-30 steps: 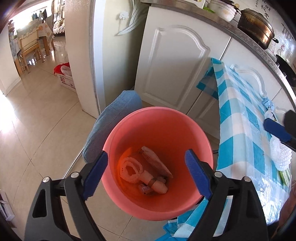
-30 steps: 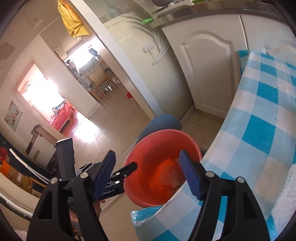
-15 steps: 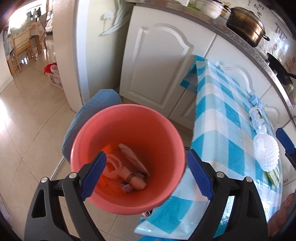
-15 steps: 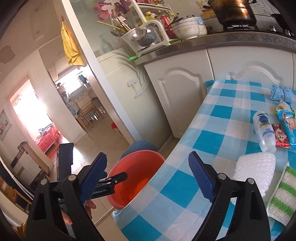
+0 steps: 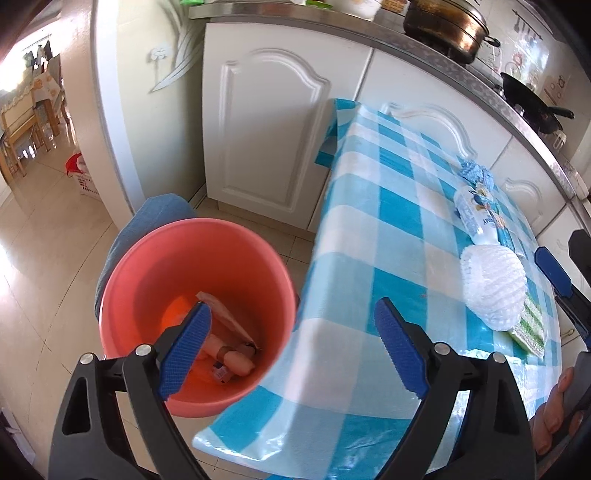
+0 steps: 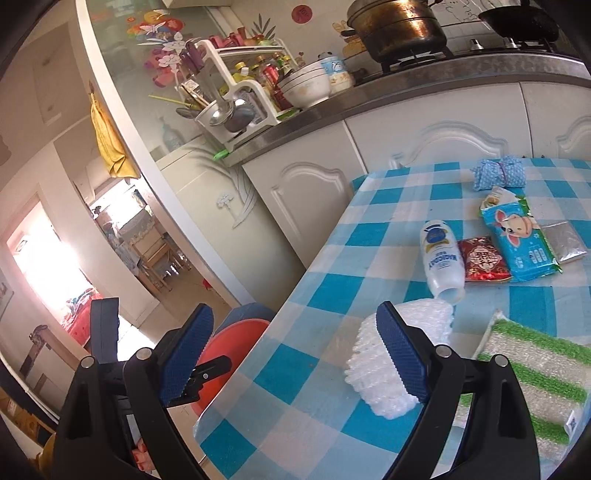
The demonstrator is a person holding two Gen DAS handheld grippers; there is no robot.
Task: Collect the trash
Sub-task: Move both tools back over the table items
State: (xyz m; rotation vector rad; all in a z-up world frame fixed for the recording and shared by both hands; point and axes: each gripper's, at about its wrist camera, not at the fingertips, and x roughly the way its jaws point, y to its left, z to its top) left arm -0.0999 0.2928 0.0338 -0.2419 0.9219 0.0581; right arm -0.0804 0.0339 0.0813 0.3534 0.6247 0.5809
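Note:
A salmon-pink bucket [image 5: 155, 258] stands on the floor beside the table [image 5: 369, 229], with several pieces of trash [image 5: 229, 354] in its bottom. My left gripper [image 5: 291, 350] is open and empty, above the bucket's right rim and the table corner. My right gripper [image 6: 291, 350] is open and empty over the table's left part, close to a white foam net [image 6: 388, 354]. On the cloth lie a white bottle [image 6: 441, 258], a red packet [image 6: 482, 258], a blue snack bag [image 6: 517, 236] and a clear packet [image 6: 563, 242]. The bucket shows in the right wrist view [image 6: 221, 343].
A green-striped sponge cloth [image 6: 532, 373] lies at the table's right. A blue bundled cloth [image 6: 498, 177] lies at the far side. White cabinets [image 5: 273, 140] stand behind the table, with a pot [image 6: 399, 26] on the counter. A blue cushion [image 5: 147, 218] is behind the bucket.
Both grippers have swung right, away from the bucket and toward the table. The foam net and table items now fill the right wrist view. Both stay open.

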